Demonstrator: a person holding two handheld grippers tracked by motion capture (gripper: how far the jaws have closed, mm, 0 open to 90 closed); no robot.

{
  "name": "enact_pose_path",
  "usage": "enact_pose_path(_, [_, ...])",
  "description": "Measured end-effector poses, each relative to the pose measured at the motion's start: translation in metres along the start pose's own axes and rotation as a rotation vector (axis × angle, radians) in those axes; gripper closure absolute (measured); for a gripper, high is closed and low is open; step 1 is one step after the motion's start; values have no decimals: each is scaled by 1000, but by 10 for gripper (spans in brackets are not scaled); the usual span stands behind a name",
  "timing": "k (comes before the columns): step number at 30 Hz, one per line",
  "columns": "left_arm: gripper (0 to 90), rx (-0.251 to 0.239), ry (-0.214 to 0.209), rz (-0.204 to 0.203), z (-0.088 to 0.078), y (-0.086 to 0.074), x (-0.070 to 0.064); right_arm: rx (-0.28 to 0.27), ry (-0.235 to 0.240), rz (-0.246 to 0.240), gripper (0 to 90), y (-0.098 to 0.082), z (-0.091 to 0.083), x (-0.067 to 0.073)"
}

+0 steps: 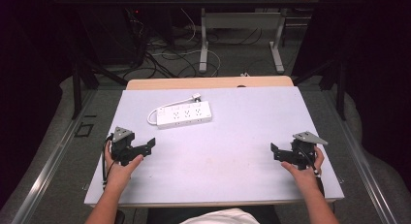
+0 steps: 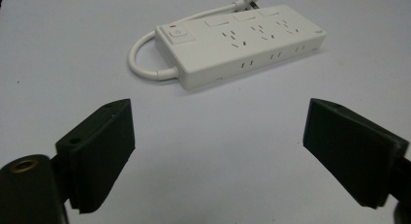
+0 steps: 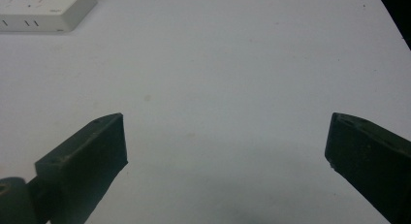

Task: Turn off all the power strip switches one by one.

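White power strip, cropped by frame edge

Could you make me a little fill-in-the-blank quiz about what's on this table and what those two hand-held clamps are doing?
1. The power strip on the table is ____ in colour.
2. The jaws of the left gripper stand ____, with nothing between them.
3. The power strip lies nearer the ____ gripper than the other gripper.
4. The right gripper holds ____.

Missing words: white; open; left; nothing
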State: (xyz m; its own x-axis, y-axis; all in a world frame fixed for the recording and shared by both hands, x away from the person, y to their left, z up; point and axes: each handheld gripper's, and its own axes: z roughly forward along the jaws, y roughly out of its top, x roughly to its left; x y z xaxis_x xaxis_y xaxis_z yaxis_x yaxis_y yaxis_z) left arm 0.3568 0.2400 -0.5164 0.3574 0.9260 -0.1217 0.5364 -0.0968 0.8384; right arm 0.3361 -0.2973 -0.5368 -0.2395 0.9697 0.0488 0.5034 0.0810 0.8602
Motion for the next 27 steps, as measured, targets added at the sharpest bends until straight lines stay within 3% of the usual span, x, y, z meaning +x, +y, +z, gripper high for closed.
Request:
enact_pose_path(2, [172,-6,4,-5,1,6,-1,1,-8,21,15,1,-1,2])
enact_pose_path(6, [252,-1,11,-11,4,15,-3,-5,-6,10,15,2,0,3])
enact_pose_path(9, [330,2,42,-5,7,22,-4,6,-4,8,16,3,0,4])
enact_pose_path(13, [422,3,37,-23,14,31,-3,6,0,12,22,2,2,5])
enact_pose_path(22, [566,15,38,21,26,63,-8,7,9,-3,34,2,6,6])
enact_pose_path(27, [620,22,18,28,35,80,-10,17,14,-2,43,0,7,7])
